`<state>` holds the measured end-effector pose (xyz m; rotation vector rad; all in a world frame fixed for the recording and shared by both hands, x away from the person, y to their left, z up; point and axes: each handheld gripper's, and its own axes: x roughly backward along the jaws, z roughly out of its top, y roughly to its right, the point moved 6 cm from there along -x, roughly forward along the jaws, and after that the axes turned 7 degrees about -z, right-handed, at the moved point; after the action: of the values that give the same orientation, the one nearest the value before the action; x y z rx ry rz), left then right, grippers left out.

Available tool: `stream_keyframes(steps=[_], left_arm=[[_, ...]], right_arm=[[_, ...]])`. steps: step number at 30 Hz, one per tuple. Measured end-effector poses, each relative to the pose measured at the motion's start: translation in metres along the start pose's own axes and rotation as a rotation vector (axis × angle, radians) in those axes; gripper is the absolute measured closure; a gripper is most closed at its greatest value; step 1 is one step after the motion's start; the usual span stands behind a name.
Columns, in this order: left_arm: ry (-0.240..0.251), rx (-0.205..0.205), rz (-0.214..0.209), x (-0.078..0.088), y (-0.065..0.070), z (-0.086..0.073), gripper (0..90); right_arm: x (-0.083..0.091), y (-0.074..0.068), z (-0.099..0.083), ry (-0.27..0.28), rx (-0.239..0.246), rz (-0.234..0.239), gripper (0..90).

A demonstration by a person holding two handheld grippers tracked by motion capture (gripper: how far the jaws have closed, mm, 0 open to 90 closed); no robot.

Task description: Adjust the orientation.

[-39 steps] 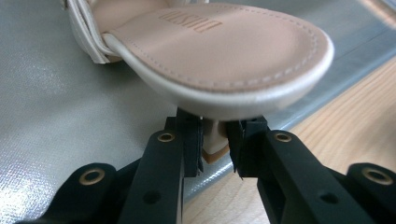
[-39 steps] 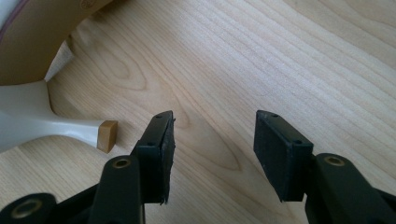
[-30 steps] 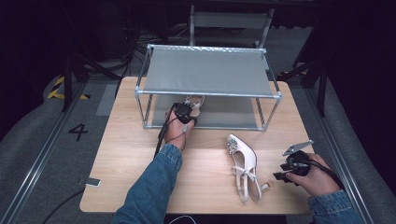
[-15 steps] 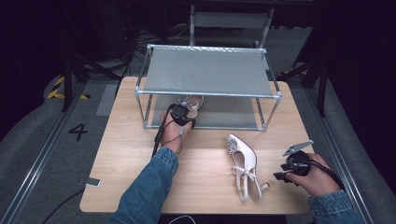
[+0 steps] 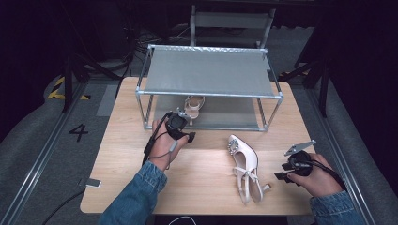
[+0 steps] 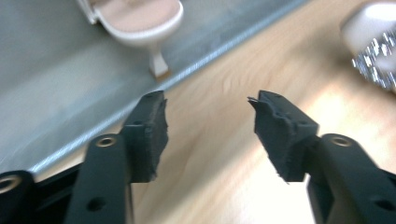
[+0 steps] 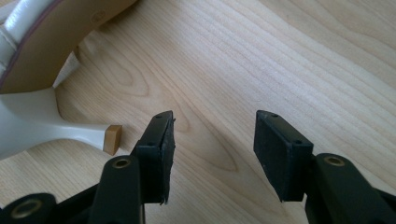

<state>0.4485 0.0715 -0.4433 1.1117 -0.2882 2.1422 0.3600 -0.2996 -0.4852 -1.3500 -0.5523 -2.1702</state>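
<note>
Shoe rack (image 5: 210, 93) on the counter (image 5: 122, 154) holds one pale heeled shoe (image 5: 194, 105) on its lower shelf, while the matching shoe (image 5: 246, 166) lies on the counter just beside the right gripper (image 5: 292, 164), whose jaws stand spread and empty. Left gripper (image 5: 180, 125) sits before the rack, its jaws just opening with nothing between them. Floor marking (image 5: 78, 132) reads "4".

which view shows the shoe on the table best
The high view: the shoe on the table lies whole there, jewelled toe toward the rack, between both hands. The right gripper view catches just its heel and sole edge; the left gripper view, a blurred sparkly toe.
</note>
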Motion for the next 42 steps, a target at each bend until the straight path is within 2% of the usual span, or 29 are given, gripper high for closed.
stream_keyframes(steps=[5, 6, 8, 14, 17, 20, 24, 28, 33, 34, 36, 38, 42], left_arm=[[-0.053, -0.018, 0.013, 0.019, 0.002, -0.017, 37.1], [-0.061, -0.006, 0.014, 0.022, 0.003, -0.021, 36.8], [-0.092, -0.008, 0.016, 0.027, 0.001, -0.029, 35.2], [-0.108, 0.002, 0.02, 0.038, 0.001, -0.042, 33.3], [-0.112, 0.005, 0.024, 0.041, 0.001, -0.046, 32.7], [-0.114, 0.004, 0.022, 0.042, 0.001, -0.048, 32.7], [-0.124, -0.004, 0.03, 0.042, -0.001, -0.05, 32.7], [-0.135, 0.004, 0.029, 0.042, -0.002, -0.053, 32.7], [-0.143, 0.009, 0.03, 0.041, -0.006, -0.058, 33.0], [-0.147, 0.02, 0.032, 0.041, -0.006, -0.059, 33.1], [-0.15, 0.014, 0.033, 0.042, -0.007, -0.061, 33.1], [-0.147, 0.027, 0.032, 0.043, -0.007, -0.063, 33.2], [-0.148, 0.024, 0.034, 0.045, -0.008, -0.064, 33.2]], right_arm=[[0.006, -0.001, 0.005, 0.015, 0.005, -0.004, 49.1], [0.007, -0.002, 0.007, 0.02, 0.01, -0.006, 49.0], [0.011, -0.004, 0.011, 0.038, 0.021, -0.006, 49.0], [0.02, -0.012, 0.027, 0.075, 0.027, 0.018, 49.0], [0.028, -0.022, 0.04, 0.115, 0.02, 0.058, 49.0], [0.032, -0.028, 0.049, 0.134, 0.018, 0.074, 49.0], [0.033, -0.033, 0.06, 0.154, 0.026, 0.073, 49.0], [0.031, -0.039, 0.069, 0.172, 0.032, 0.065, 47.5], [0.025, -0.044, 0.081, 0.18, 0.035, 0.053, 45.0], [0.025, -0.045, 0.083, 0.178, 0.037, 0.055, 45.0], [0.025, -0.048, 0.087, 0.181, 0.039, 0.056, 45.8], [0.026, -0.052, 0.089, 0.179, 0.067, 0.057, 46.8], [0.028, -0.068, 0.091, 0.17, 0.12, 0.095, 47.8]])
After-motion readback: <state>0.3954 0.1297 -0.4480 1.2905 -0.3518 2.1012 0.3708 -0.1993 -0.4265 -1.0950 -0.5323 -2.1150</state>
